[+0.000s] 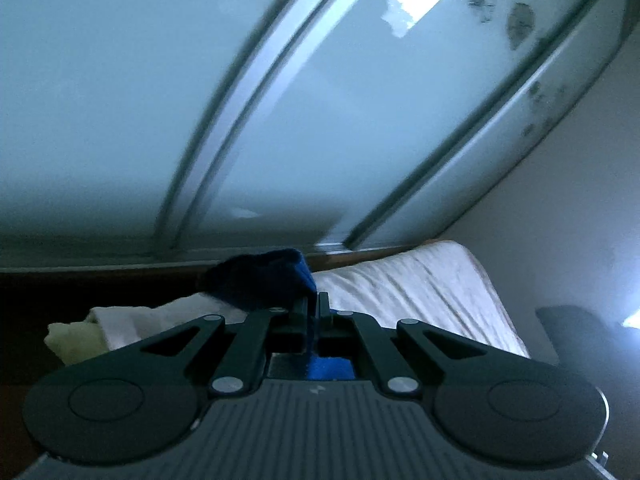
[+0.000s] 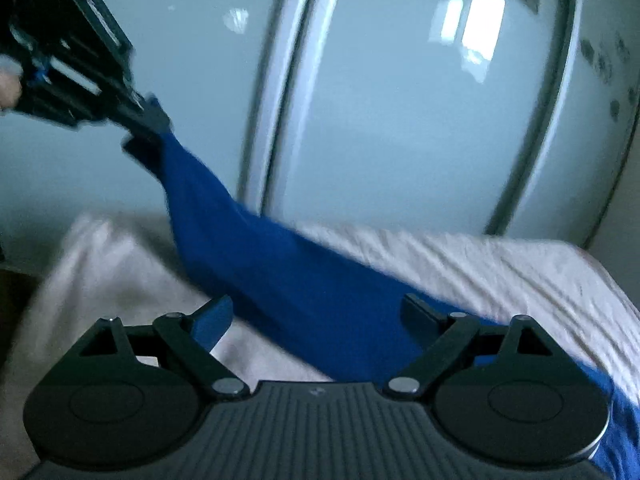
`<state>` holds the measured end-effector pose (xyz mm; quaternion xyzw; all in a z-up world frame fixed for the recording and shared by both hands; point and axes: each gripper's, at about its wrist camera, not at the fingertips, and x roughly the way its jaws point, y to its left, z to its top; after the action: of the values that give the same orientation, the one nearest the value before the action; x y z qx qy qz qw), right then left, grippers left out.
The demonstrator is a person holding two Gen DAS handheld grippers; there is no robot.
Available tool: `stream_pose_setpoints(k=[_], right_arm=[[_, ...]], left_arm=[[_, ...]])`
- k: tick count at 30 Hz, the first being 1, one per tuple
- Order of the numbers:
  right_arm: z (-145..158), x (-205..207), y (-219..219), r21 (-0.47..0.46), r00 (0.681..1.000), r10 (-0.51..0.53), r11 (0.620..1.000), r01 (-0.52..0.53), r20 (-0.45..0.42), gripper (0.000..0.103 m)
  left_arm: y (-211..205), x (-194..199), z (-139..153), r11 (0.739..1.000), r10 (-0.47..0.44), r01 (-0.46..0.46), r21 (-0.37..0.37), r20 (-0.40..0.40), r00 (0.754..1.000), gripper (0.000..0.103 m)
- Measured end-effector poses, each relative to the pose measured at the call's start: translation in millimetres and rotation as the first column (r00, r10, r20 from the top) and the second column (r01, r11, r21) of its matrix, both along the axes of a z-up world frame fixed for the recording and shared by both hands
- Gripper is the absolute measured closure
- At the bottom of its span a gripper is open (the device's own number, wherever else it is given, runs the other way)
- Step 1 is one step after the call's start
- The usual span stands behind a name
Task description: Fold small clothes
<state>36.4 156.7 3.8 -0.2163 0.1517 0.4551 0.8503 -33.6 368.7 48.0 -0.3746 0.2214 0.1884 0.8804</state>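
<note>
A blue garment (image 2: pixel 304 280) stretches from the upper left down across the bed to the lower right in the right wrist view. My left gripper (image 2: pixel 146 128) is shut on its upper end and holds it lifted off the bed. In the left wrist view, my left gripper (image 1: pixel 314 304) pinches a bunched fold of the blue garment (image 1: pixel 264 280) between its closed fingers. My right gripper (image 2: pixel 320 316) stands open low over the bed, its fingers (image 2: pixel 212 320) spread on either side of the cloth without pressing on it.
The bed (image 2: pixel 500 268) is covered by a wrinkled white sheet. Frosted sliding wardrobe doors (image 2: pixel 400 120) with metal frames rise behind it. Pale folded cloths (image 1: pixel 120 328) lie at the left in the left wrist view. A person's hand (image 2: pixel 8 88) grips the left tool.
</note>
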Motion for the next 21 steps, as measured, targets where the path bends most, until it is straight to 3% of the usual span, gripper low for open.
stream_pose_setpoints(k=[4,9,10,15,21], right_arm=[[14,-36,28,-0.021,0.981,0.137,0.991,-0.135,0.139,0.012],[22,-62,53,-0.023,0.94,0.221,0.975,-0.223,0.26,0.014],[24,-61,56,-0.024,0.94,0.225,0.974,-0.226,0.257,0.018],[29,-38,34,-0.01,0.969,0.18,0.984,-0.18,0.169,0.019],[10,18,-59,-0.02,0.997,-0.071,0.997,0.071,0.022,0.019]], left_arm=[[-12,-2,13,0.999,-0.03,0.029,0.02,0.025,0.999,0.102],[-28,-4,28,0.992,-0.037,0.033,0.125,0.033,0.999,0.102],[-31,-7,29,0.99,-0.038,0.033,0.14,0.034,0.999,0.102],[-46,11,39,0.97,-0.021,0.01,0.243,0.045,0.999,0.102],[-79,58,46,0.93,-0.089,0.078,0.36,0.013,0.996,0.102]])
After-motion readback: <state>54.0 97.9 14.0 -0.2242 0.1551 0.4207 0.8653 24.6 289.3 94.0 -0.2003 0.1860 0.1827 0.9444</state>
